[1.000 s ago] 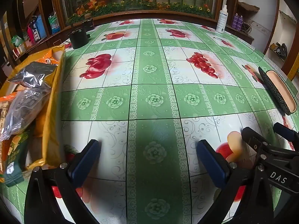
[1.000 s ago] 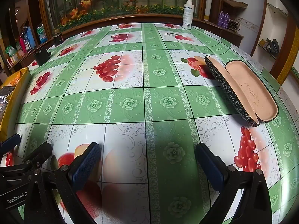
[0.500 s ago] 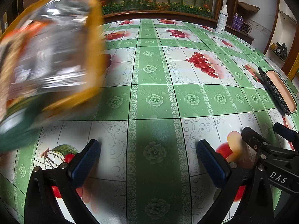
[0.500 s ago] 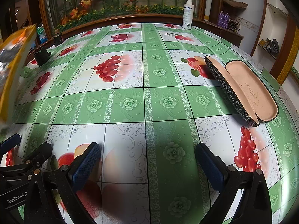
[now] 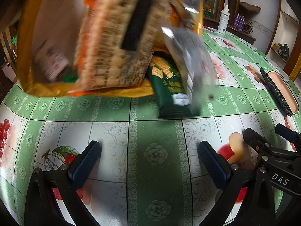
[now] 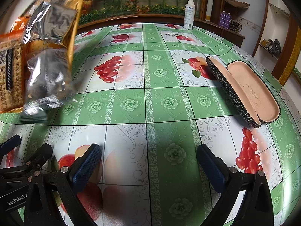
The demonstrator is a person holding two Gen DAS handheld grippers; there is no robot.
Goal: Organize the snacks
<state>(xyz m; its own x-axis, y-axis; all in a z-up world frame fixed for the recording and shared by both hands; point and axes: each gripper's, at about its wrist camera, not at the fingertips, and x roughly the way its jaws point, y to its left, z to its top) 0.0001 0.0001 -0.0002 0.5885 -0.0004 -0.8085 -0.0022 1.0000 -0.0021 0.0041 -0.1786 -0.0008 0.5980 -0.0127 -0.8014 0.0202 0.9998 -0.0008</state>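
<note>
Left gripper: fingers wide apart, nothing between them, low over the green fruit-print tablecloth at the near edge of the table. Right gripper: fingers likewise wide apart, empty, just beside the left one along the same near edge.

Yellow-orange open-mouthed bag: above the left half of the table, mouth tilted toward the cameras, motion-blurred. Support not visible; cannot tell what holds it. Spilling from the mouth:
- orange-and-tan printed flat snack packet, blurred, apparently airborne;
- silver foil pouch, blurred, just right of the orange packet, low over the cloth;
- dark green cracker packet, sharper, lower end apparently touching the cloth left of centre;
- small white-labelled item inside the bag, too blurred to identify.

Right half of the table: open black patterned glasses case with tan lining, well apart from the snacks. Far edge: white spray bottle. Neither part of the task, by appearance.

Judgement on progress: at the very start. Snacks only now arriving on the table; none sorted, aligned or grasped. No destination container or layout visible. Left to do: everything, meaning picking up each packet and arranging the lot.
</note>
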